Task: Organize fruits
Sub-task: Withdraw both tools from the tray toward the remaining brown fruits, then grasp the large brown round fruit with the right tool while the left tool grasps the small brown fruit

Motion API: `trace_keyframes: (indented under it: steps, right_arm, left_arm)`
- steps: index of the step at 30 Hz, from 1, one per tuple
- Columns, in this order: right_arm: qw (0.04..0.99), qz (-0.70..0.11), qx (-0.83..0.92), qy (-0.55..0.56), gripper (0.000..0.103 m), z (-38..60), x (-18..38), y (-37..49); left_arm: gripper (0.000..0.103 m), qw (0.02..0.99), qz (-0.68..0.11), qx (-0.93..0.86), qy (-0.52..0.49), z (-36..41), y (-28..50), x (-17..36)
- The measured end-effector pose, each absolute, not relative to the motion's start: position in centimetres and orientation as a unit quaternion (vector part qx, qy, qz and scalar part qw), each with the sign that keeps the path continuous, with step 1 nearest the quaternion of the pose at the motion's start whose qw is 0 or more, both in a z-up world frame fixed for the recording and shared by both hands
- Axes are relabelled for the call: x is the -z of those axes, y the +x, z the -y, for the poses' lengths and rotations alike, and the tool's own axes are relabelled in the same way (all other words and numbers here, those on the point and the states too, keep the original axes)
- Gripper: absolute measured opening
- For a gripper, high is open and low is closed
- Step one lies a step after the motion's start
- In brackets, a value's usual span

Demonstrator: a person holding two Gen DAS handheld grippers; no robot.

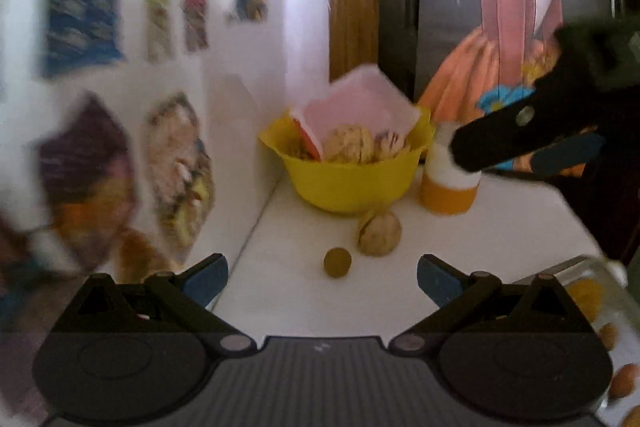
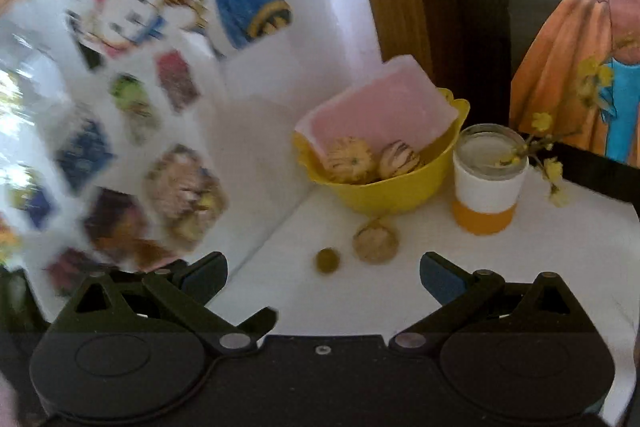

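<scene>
A yellow bowl (image 1: 352, 179) (image 2: 384, 187) stands in the corner of a white tabletop, holding striped tan fruits (image 1: 350, 143) (image 2: 348, 159) and a pink container (image 1: 360, 103) (image 2: 384, 111). In front of it lie a tan round fruit (image 1: 379, 233) (image 2: 376, 241) and a small olive-green fruit (image 1: 338, 262) (image 2: 327, 260). My left gripper (image 1: 322, 279) is open, short of both loose fruits, nothing between its fingers. My right gripper (image 2: 323, 277) is open and empty too. In the left wrist view its fingers (image 1: 500, 139) reach in from the right.
A white and orange jar (image 1: 450, 183) (image 2: 486, 183) stands right of the bowl, with yellow flowers (image 2: 554, 171) beside it. A sticker-covered white wall (image 1: 140, 107) (image 2: 160, 87) borders the table on the left. A clear jar with orange pieces (image 1: 600, 307) sits at the near right.
</scene>
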State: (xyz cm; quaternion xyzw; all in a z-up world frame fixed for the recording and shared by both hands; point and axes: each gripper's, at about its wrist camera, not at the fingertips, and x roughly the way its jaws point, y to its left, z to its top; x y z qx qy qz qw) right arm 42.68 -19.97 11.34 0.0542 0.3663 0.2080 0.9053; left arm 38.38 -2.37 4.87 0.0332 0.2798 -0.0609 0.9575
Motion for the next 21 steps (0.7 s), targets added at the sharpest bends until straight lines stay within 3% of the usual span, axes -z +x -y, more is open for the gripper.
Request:
trace_keyframes:
  steps: [8,21]
  right_arm:
    - [0.895,-0.388,-0.199,0.092,0.101,20.5,-5.7,49.0]
    - [0.872,-0.431,-0.192,0.131,0.088,20.2,-0.3,53.2]
  left_arm:
    - [0.102,0.951,-0.297,0.063,0.053,3.2,43.5,-1.8]
    - [0.099,0.945,-0.317,0.071,0.044,2.9,46.6,1.8]
